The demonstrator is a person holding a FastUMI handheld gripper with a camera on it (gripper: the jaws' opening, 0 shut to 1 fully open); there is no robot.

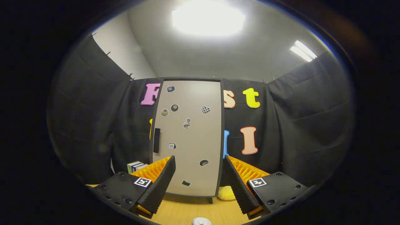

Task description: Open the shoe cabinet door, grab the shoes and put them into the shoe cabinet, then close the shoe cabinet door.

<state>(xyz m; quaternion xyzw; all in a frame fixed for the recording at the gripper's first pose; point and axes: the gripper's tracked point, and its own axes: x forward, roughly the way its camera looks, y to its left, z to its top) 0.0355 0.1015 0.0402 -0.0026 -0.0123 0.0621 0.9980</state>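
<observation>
The shoe cabinet stands upright on the wooden table, straight ahead beyond the fingers. Its beige door is closed, dotted with several small stickers, and carries a dark vertical handle on its left side. A yellow shoe lies on the table at the cabinet's lower right corner, partly hidden behind the right finger. Part of a white object with a drawn face lies on the table close in, between the fingers. My gripper is open, nothing between its fingers, held some way back from the door.
A few books stand left of the cabinet, behind the left finger. Black cloth walls close the booth on all sides. The wooden tabletop runs from the fingers to the cabinet's foot.
</observation>
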